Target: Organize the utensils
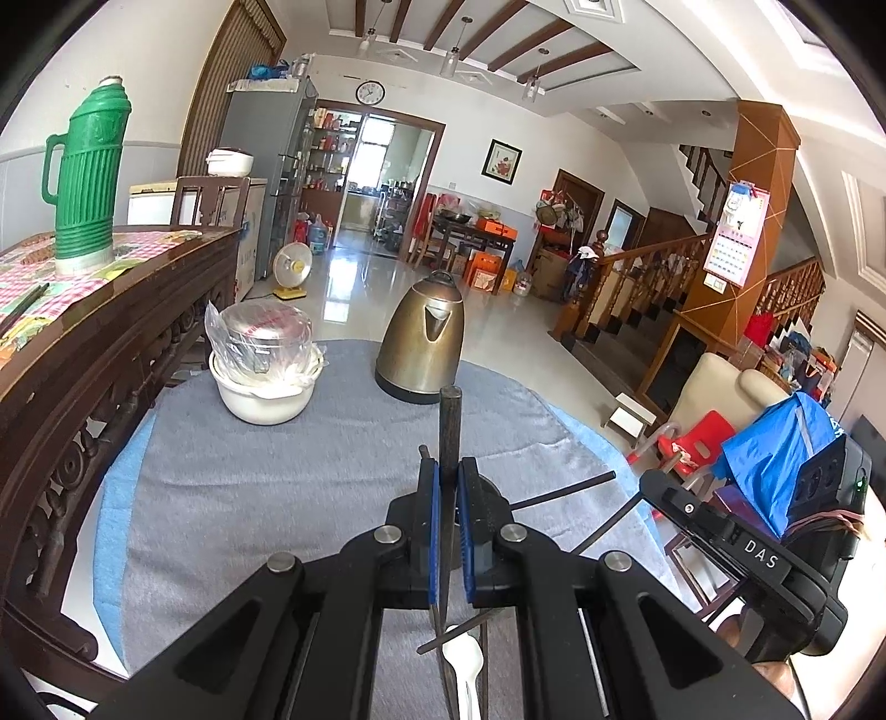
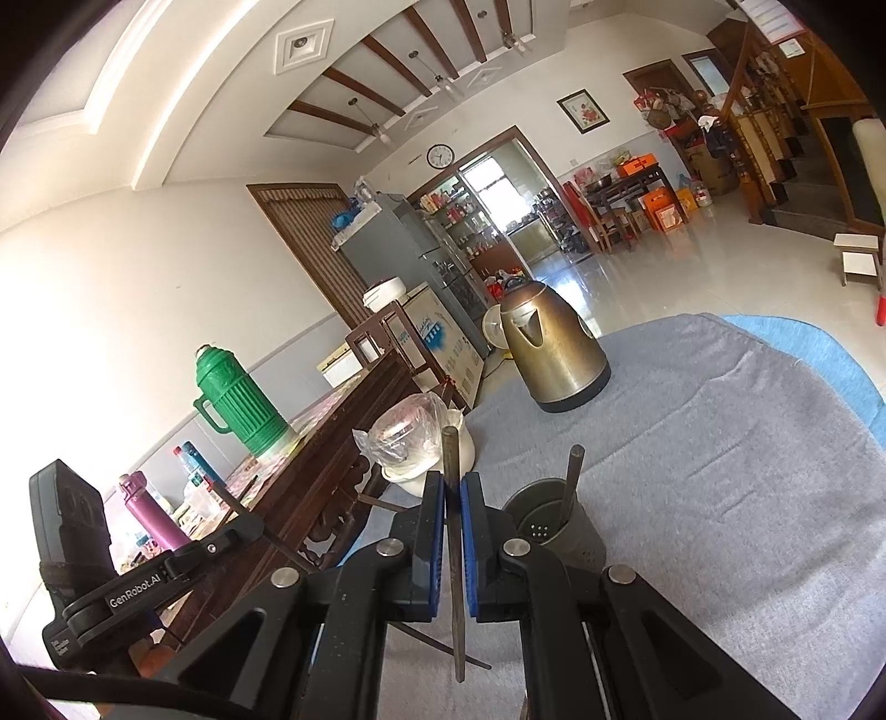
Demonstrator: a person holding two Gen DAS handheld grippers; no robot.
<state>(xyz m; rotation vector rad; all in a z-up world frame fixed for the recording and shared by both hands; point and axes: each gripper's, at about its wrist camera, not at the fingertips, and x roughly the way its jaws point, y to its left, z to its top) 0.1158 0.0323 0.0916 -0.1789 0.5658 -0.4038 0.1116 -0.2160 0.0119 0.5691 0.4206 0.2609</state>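
Chopsticks fill both claws: the left gripper [image 1: 448,487] is pinched tight on one dark chopstick [image 1: 449,426] standing upright above the grey cloth [image 1: 277,487], and the right gripper [image 2: 453,498] clamps another chopstick [image 2: 451,459] just beside the metal holder [image 2: 559,526], where one stick [image 2: 570,482] already stands

The room is large and bright, with white walls [image 1: 554,127], a glossy pale tiled floor [image 1: 515,327] that mirrors the daylight, and a stepped ceiling crossed by dark wooden beams [image 1: 531,50]. A round wall clock [image 1: 370,92] hangs above a wide wood-framed doorway [image 1: 382,171] to a sunlit back room, beside a grey cabinet [image 1: 266,160]. On the right a wooden staircase [image 1: 659,282] with turned balusters climbs past an orange-brown pillar [image 1: 758,210].
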